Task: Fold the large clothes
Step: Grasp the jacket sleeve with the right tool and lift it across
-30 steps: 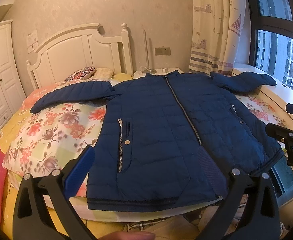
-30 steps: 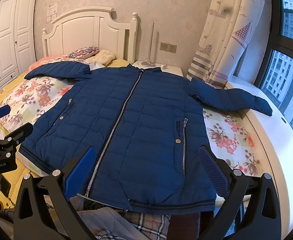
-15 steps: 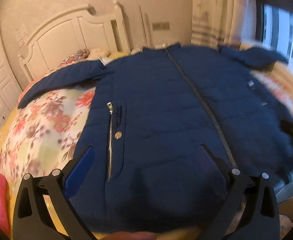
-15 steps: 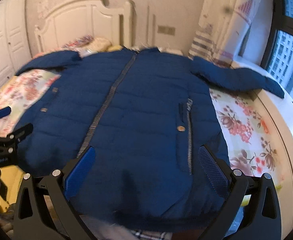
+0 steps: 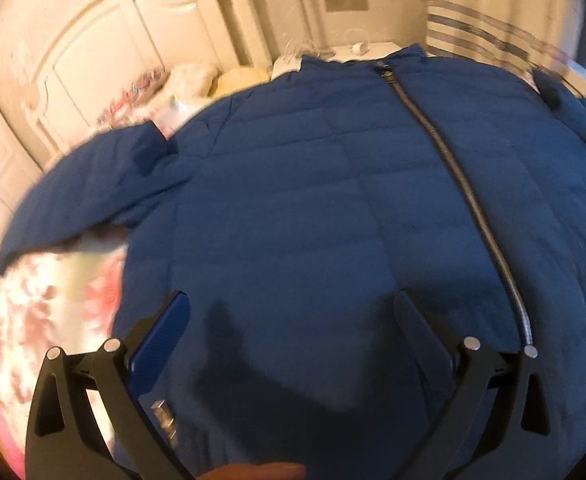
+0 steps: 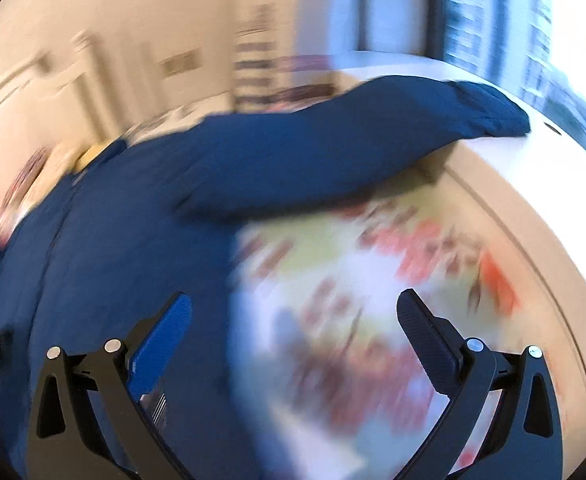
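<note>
The navy quilted jacket [image 5: 333, 208] lay spread flat, front up and zipped, across the bed's floral bedspread [image 6: 373, 300], its collar toward the white headboard [image 5: 105, 48]; the left claw [image 5: 293, 320] hung over the jacket's lower front, fingers spread wide and gripping nothing; the right claw [image 6: 293, 320] was likewise released, one blue pad [image 6: 161, 344] above the jacket's edge and the other above the bedspread; one sleeve [image 6: 333, 152] stretched out toward the window sill [image 6: 533, 168]; the right view was heavily blurred.
</note>
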The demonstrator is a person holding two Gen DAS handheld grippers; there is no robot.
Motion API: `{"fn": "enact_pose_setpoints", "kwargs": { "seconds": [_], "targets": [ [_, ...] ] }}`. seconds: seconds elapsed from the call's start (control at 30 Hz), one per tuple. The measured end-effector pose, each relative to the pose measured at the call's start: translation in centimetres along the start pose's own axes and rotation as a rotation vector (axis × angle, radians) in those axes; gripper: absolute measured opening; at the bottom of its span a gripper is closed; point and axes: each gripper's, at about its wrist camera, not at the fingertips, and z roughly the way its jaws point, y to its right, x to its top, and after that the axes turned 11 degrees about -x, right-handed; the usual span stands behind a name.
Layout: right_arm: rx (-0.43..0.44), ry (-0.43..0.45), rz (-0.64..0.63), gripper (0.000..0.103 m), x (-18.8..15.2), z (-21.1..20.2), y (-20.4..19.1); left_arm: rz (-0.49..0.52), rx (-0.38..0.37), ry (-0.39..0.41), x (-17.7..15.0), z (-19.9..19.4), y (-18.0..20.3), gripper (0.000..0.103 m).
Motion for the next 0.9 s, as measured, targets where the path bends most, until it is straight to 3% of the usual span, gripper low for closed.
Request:
{"fn": "enact_pose_setpoints", "kwargs": {
  "seconds": [0.1, 0.23, 0.4, 0.47, 0.57, 0.63, 0.77, 0.9],
  "targets": [
    [-0.006, -0.020, 0.121, 0.099, 3.3, 3.9, 1.8, -0.053, -0.063, 0.005, 0.3, 1.0, -1.3, 0.101],
    [-0.070, -0.016, 0.178, 0.099, 6.0, 7.0, 2.9, -0.089, -0.140, 0.053, -0.4, 1.5, -2.3, 0.101],
    [-0.113, 0.005, 0.260, 0.099, 7.6, 9.0, 4.1, -0.091, -0.141, 0.056, -0.4, 1.7, -2.1, 0.101],
    [-0.102, 0.049, 0.260, 0.088, 7.8, 8.8, 3.9, -0.095, -0.148, 0.057, -0.4, 1.7, -2.2, 0.101],
    [-0.112, 0.111, 0.170, 0.041, 7.5, 7.6, 2.4, -0.094, -0.148, 0.057, -0.8, 1.4, -2.2, 0.101],
    [-0.116, 0.194, 0.132, 0.021, 7.1, 5.5, 1.4, -0.094, -0.147, 0.057, -0.7, 1.4, -2.2, 0.101],
    [-0.086, 0.350, 0.020, 0.019, 7.9, 0.7, -3.0, -0.090, -0.141, 0.057, -0.8, 1.4, -2.1, 0.101],
    [0.043, 0.403, -0.251, 0.019, 6.6, -2.9, -11.7, -0.088, -0.139, 0.058, -0.8, 1.4, -2.1, 0.101]
  ]
}}
